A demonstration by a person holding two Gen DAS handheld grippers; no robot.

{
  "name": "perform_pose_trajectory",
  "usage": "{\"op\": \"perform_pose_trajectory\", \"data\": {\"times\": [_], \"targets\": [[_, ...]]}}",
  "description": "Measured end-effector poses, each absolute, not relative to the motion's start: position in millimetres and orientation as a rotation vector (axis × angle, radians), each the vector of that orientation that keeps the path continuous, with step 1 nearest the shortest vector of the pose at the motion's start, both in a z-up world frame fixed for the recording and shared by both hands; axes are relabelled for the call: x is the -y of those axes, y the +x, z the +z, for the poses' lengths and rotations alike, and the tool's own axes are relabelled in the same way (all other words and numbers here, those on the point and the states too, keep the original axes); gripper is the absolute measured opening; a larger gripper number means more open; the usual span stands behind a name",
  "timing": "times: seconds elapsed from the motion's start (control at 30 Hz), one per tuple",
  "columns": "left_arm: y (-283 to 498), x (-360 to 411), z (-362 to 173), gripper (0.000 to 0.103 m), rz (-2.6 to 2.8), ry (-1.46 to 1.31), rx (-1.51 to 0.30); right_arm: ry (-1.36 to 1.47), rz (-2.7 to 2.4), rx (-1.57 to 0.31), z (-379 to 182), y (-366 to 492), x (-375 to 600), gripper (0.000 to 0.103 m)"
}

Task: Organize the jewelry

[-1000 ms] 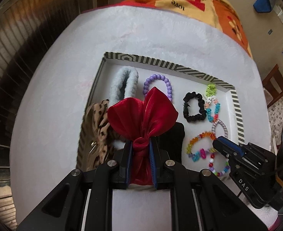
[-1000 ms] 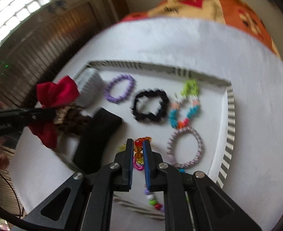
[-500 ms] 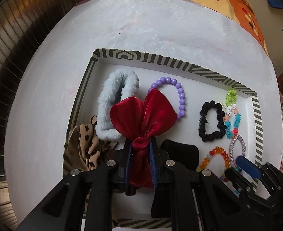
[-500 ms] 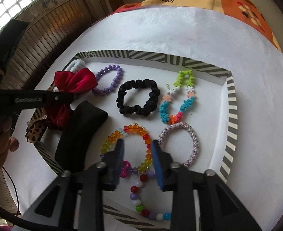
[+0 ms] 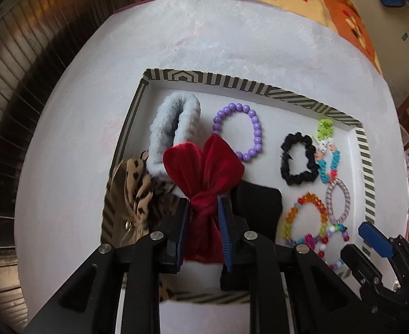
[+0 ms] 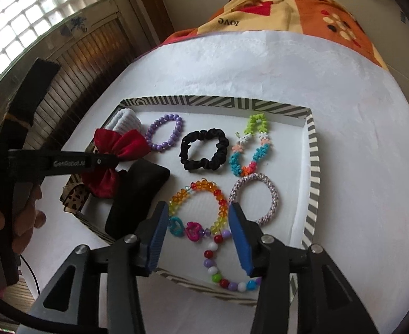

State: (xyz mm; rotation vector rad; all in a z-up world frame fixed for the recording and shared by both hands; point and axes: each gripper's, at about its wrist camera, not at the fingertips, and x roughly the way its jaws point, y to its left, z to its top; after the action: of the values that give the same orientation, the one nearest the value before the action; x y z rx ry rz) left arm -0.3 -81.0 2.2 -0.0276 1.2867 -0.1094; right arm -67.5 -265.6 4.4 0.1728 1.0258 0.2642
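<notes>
Left tool [image 5: 203, 211]: clamped tight on the knot of the red velvet bow [image 5: 203, 172]; gripped at the narrow middle, probably so both lobes hang free and uncrushed. Held above the left end of the striped tray [image 5: 232, 83], not yet set down.
Leopard-print scrunchie [image 5: 137, 183]: draped over the tray's left rim, half in, half out; likely in need of tucking in.
Pale blue fluffy scrunchie [image 5: 173, 136]: inside the far-left corner, partly hidden behind the bow.
Purple bead bracelet [image 6: 164, 136]: flat on the tray floor, just right of the fluffy scrunchie.
Black pad [image 6: 137, 194]: lying near the tray's front left, below the bow; exact kind of thing hard to tell.
Black scrunchie [image 6: 204, 153]: mid-tray, apart from its neighbours, laid out as an open ring.
Rainbow crystal bracelet [image 6: 201, 208]: front centre, between the right tool's pads, touched by neither.
Mixed bead bracelet [image 6: 224, 267]: nearest the front rim, overlapping the rainbow one at its top.
Right tool [image 6: 201, 239]: spread wide, holding nothing, poised over the front of the tray; looks like a release or a pause.
Flower-bead bracelet [image 6: 249, 147]: right of the black scrunchie, stretched long.
Pink-white woven bangle [image 6: 253, 197]: below it, near the right rim.
Layout: soft fabric pieces gathered left, beaded ones right; bow apparently bound for the left group.
</notes>
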Motion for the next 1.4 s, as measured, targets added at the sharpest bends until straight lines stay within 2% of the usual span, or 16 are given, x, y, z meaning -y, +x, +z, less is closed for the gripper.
{"op": "perform_pose_trajectory", "data": {"times": [0.17, 0.23, 0.33, 1.4], "targets": [[-26.6, 79.3, 17.9, 0.013, -0.104, 0.0, -1.238, 0.162, 0.235, -0.996, 14.5, -80.6, 258.6, 0.05], [-35.8, 78.6, 23.1, 0.013, -0.104, 0.004, -1.226, 0.161, 0.215, -0.98, 20.8, -87.6, 257.5, 0.057], [-47.9, 75.9, 28.5, 0.013, -0.109, 0.01, -1.207, 0.175, 0.192, -0.965, 28.4, -96.2, 257.2, 0.059], [-147.7, 68.9, 98.0, 0.013, -0.157, 0.051, -0.989, 0.153, 0.01, -0.824, 84.1, -178.7, 235.5, 0.062]]}}
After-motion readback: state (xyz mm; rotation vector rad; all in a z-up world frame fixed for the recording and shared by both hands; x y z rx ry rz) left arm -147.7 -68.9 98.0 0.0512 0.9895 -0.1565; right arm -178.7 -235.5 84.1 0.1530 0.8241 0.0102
